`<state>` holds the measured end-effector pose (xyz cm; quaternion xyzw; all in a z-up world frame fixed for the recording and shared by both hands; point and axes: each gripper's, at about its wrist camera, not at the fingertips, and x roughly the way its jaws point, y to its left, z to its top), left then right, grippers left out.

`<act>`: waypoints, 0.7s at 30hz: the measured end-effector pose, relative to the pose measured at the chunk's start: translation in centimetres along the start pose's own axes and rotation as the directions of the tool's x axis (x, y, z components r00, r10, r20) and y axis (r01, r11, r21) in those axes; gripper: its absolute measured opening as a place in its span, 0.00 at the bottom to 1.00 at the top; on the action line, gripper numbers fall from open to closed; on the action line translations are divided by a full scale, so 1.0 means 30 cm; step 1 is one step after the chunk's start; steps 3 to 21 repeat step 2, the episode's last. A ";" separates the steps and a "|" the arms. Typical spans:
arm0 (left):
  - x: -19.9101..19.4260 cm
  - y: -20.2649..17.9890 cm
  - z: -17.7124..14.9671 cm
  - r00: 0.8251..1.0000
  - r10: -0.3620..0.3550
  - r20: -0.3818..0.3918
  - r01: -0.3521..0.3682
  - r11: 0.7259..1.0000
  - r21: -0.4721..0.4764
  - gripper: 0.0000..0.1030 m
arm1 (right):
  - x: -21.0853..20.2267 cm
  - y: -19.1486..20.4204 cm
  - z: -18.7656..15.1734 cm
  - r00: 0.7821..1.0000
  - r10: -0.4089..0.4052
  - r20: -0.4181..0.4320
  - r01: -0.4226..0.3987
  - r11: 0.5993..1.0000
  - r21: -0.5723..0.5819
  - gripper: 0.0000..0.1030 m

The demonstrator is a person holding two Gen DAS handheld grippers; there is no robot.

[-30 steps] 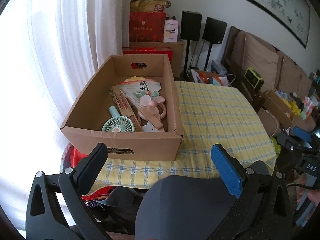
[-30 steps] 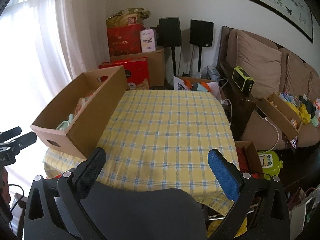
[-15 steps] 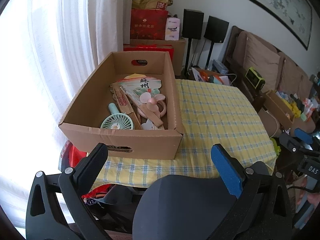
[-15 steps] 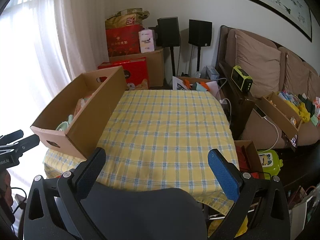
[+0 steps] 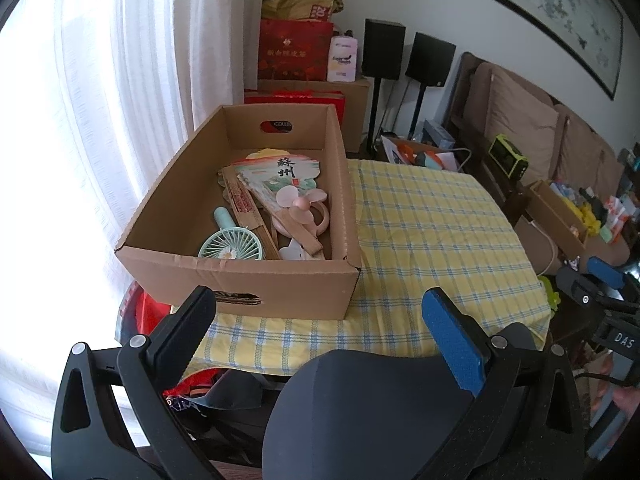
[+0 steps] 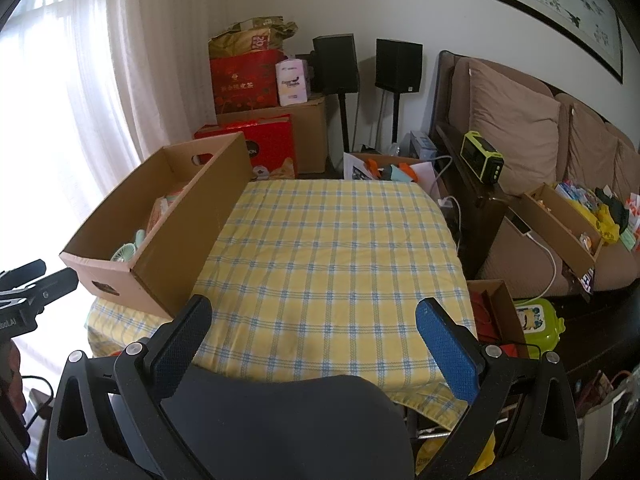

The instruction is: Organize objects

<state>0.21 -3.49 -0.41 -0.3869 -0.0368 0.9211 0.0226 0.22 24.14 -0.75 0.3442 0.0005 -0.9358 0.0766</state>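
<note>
My left tongs (image 5: 320,326) and right tongs (image 6: 314,326) both hover spread wide with nothing between the pads, short of the near edge of the counter (image 6: 332,248). Its checked cloth shows bare; every loose item I can see lies inside the box (image 5: 256,284), which sits on the counter's left side with its long axis running away from me, handle cut-outs at the near and far ends. Within it, nearest me, the green fan (image 5: 232,245) lies flat, head toward me and handle pointing away. Beside it the pink fan (image 5: 300,204) lies with its blades toward the far end. Beyond, the paper fan (image 5: 280,170) spreads toward the far wall, its sticks running back toward me. This layout fits either items already gathered or items waiting to be taken out and sorted; I judge I cannot settle which, so I name no next grasp.
</note>
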 end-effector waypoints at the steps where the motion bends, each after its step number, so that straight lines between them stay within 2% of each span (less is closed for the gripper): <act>1: 0.000 -0.002 0.001 1.000 0.000 -0.002 0.000 1.000 0.002 1.00 | 0.000 0.000 0.000 1.000 -0.001 0.000 0.001 1.000 0.000 1.00; 21: 0.001 -0.003 0.002 1.000 -0.002 -0.004 0.002 1.000 0.002 1.00 | 0.000 0.000 0.000 1.000 0.000 0.001 0.000 1.000 0.000 1.00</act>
